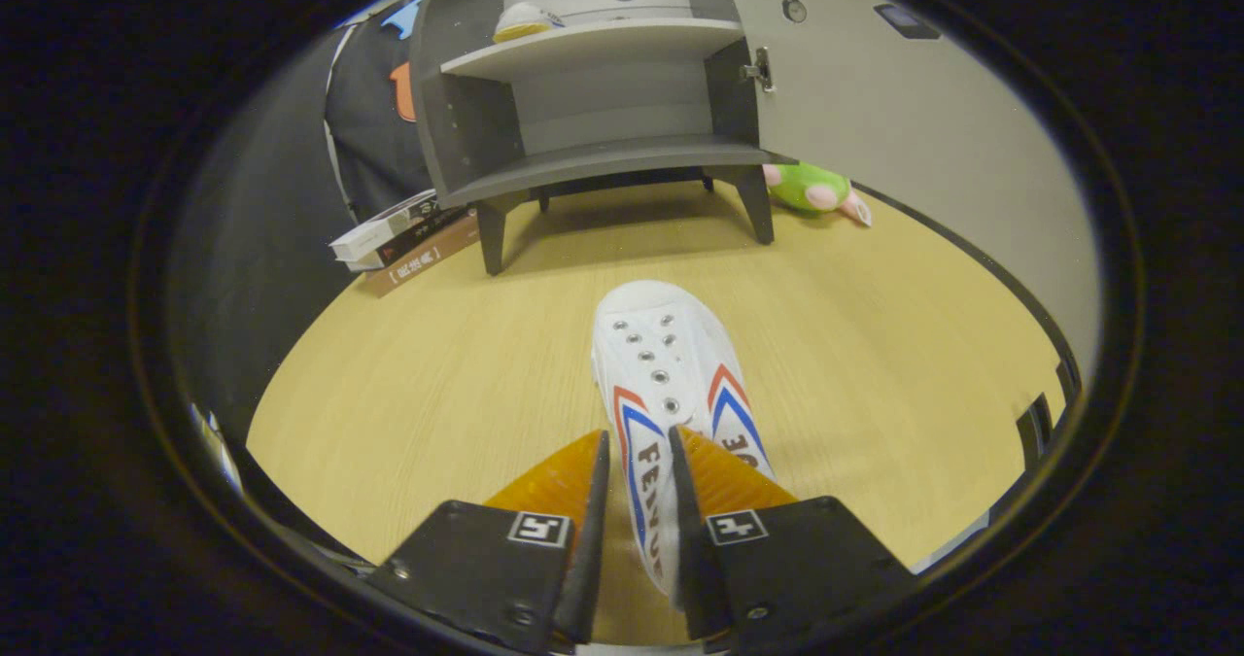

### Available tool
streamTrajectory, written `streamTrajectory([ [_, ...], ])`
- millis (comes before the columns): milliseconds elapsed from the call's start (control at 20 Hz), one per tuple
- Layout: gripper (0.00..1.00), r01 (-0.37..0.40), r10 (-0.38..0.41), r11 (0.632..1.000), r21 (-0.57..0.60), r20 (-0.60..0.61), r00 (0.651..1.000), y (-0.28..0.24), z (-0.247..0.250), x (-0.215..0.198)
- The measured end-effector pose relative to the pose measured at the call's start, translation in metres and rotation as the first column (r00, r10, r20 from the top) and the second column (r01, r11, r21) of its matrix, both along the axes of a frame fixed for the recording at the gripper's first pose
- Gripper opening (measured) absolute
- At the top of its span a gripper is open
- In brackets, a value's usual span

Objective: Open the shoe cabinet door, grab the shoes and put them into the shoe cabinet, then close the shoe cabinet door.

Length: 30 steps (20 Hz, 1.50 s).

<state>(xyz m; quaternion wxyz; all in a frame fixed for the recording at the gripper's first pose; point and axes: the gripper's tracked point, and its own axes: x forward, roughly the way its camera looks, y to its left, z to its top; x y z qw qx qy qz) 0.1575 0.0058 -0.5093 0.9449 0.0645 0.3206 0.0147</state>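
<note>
A white sneaker [666, 374] with red and blue stripes hangs toe-forward above the wooden tabletop [437, 374], its side wall pinched between my two fingers. My gripper [639, 462] is shut on that wall. Beyond the toe stands the grey shoe cabinet [593, 92] on short legs, with two bare shelves. Its door [875, 102] is swung wide to the right on its hinge [760, 68]. On the cabinet's upper shelf rests a pale and yellow object [523, 22], too small to tell what it is.
A stack of books [403, 238] lies left of the cabinet's front leg. A green and pink plush toy [814, 191] lies right of the cabinet, at the foot of the door. Bare wood spreads between the shoe and the cabinet.
</note>
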Motion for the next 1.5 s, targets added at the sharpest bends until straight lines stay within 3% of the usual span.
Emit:
streamTrajectory([
  [50,0.27,0.009,-0.008,1.0,-0.006,0.004,1.0,-0.002,-0.001,0.0],
  [250,0.27,0.03,-0.03,0.999,0.025,-0.015,0.999,0.0,-0.001,0.002],
  [450,0.26,0.002,0.001,1.0,-0.026,0.126,0.992,-0.003,0.002,0.012],
  [550,0.25,-0.045,0.046,0.999,-0.009,0.131,0.99,0.004,0.001,0.012],
  [650,0.07,-0.046,0.038,0.997,0.054,0.131,0.991,0.002,0.002,0.018],
  [800,0.06,-0.033,0.021,0.997,0.065,0.173,0.985,0.004,0.009,0.023],
  [1050,0.05,-0.024,0.03,0.999,-0.028,0.252,0.967,-0.001,0.03,0.029],
  [1500,0.05,-0.081,0.099,0.995,-0.064,0.368,0.924,0.016,0.125,0.023],
])
